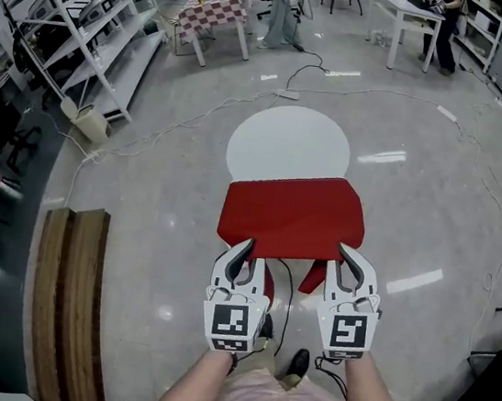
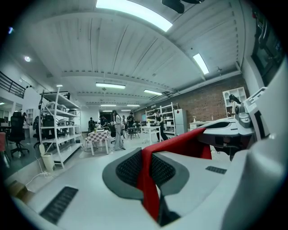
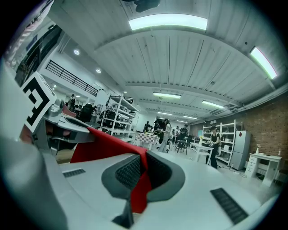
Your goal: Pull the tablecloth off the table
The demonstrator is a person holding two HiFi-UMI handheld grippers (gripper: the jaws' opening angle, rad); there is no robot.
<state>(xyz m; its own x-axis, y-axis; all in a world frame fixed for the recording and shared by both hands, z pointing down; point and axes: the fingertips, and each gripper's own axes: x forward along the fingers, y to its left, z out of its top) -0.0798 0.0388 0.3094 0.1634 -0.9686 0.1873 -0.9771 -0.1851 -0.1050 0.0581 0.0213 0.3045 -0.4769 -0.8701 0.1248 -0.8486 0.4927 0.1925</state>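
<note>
Red fabric tablecloth (image 1: 293, 215), partly off the round white table (image 1: 289, 140).
Head view: the cloth lies at frame centre, with the left gripper (image 1: 242, 251) and right gripper (image 1: 348, 261) at its near corners. Left gripper view: jaws clamped on the red edge. Right gripper view: likewise. An even, level pull on both corners should prevent snagging.

The tablecloth (image 1: 292, 215) is red, the table (image 1: 287, 140) white, the far cloth (image 1: 212, 15) checked.
</note>
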